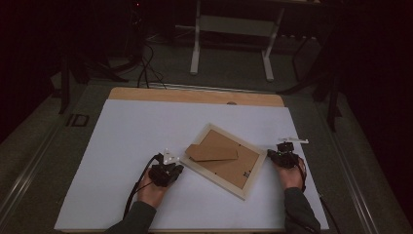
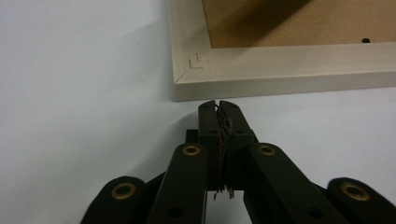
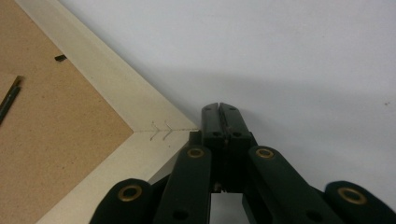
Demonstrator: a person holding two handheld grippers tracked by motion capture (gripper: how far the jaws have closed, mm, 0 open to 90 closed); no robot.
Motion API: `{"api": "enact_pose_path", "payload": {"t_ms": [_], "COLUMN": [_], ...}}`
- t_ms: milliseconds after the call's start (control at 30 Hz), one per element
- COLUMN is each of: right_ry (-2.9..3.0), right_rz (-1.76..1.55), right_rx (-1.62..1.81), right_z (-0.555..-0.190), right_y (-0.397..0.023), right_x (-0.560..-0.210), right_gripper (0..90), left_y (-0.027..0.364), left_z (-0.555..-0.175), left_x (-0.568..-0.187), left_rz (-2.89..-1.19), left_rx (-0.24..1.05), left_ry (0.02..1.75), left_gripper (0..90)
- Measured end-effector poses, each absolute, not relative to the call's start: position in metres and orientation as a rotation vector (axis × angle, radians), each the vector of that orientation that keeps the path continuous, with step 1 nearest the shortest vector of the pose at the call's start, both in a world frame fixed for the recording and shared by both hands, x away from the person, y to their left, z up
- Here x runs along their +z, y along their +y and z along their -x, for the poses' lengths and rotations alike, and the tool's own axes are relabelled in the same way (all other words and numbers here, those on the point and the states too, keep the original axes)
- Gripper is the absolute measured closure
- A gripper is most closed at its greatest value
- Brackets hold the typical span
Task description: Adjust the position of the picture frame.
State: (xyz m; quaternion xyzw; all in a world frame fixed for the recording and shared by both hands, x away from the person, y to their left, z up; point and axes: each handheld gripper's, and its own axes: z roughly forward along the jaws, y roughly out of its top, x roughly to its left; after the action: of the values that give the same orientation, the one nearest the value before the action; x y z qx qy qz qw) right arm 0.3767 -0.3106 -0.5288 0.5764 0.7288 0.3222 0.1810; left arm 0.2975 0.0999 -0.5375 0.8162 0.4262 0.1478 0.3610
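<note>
Beside the picture frame (image 1: 223, 160), lying face-down mid-table, we rest our left gripper (image 1: 176, 168) and right gripper (image 1: 269, 153), both clenched empty at opposite corners, seemingly poised to steady it.

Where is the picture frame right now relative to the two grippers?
In the high view the picture frame lies face-down and turned askew on the white table, right of centre, between the left gripper and the right gripper.
</note>
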Motion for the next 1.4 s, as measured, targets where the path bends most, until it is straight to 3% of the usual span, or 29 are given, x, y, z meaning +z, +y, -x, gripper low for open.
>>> {"api": "enact_pose_path", "payload": {"t_ms": [1067,1400], "right_ry": [2.093,2.098], "right_rz": [-1.599,-1.597], "right_rx": [0.965,0.981], "right_z": [-0.373,-0.373], "right_y": [-0.29,-0.283], "right_x": [-0.531,-0.531], "right_gripper": [90.0,90.0], "left_y": [0.096,0.127], "left_z": [-0.295,-0.303], "left_x": [-0.538,-0.529], "left_rz": [-2.107,-2.01], "left_rx": [0.406,0.462], "left_ry": [1.088,1.194], "left_gripper": [87.8,87.6]}}
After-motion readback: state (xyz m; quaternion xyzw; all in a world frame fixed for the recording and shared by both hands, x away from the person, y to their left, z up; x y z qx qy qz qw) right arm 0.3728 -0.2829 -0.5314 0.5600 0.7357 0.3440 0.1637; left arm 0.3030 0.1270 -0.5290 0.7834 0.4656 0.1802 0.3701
